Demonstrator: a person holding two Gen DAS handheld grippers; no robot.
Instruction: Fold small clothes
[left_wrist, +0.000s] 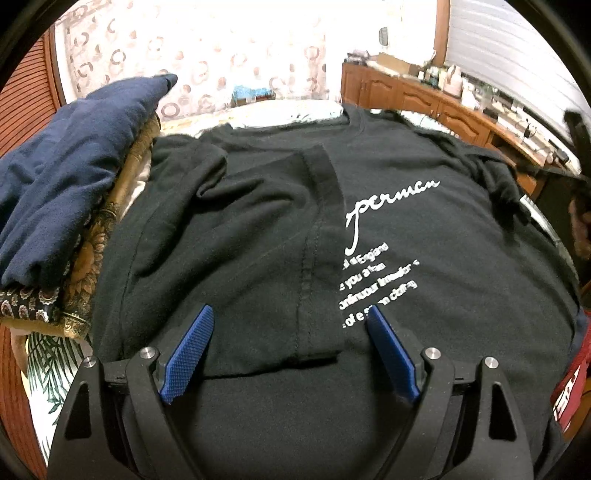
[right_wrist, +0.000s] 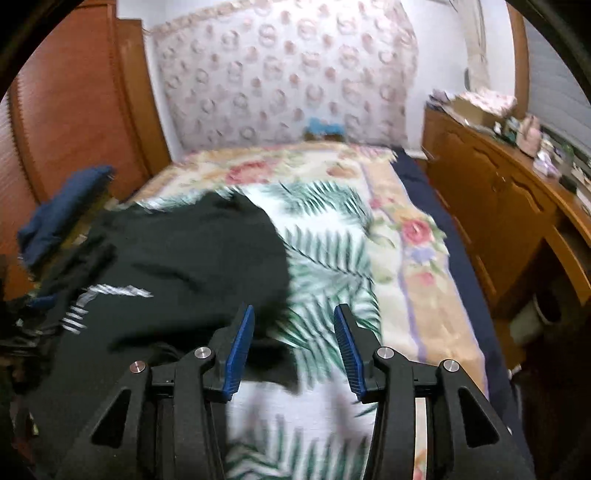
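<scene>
A bedroom: a bed (right_wrist: 332, 206) with a palm-and-flower spread, a patterned curtain behind, wooden cabinets (right_wrist: 491, 206) on the right. At far left a navy cloth (left_wrist: 70, 177) tops a pile. The black shirt (left_wrist: 424, 229) lies flat on the bed, its left side folded over white lettering. The left gripper (left_wrist: 291, 332) hovers over it, jaws apart; the right gripper (right_wrist: 293, 332), jaws apart, is at its right edge.

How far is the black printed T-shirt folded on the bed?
Partly folded. The black printed T-shirt has one side flap turned over its front, covering the start of the white lettering; the other sleeve is not folded in.
</scene>
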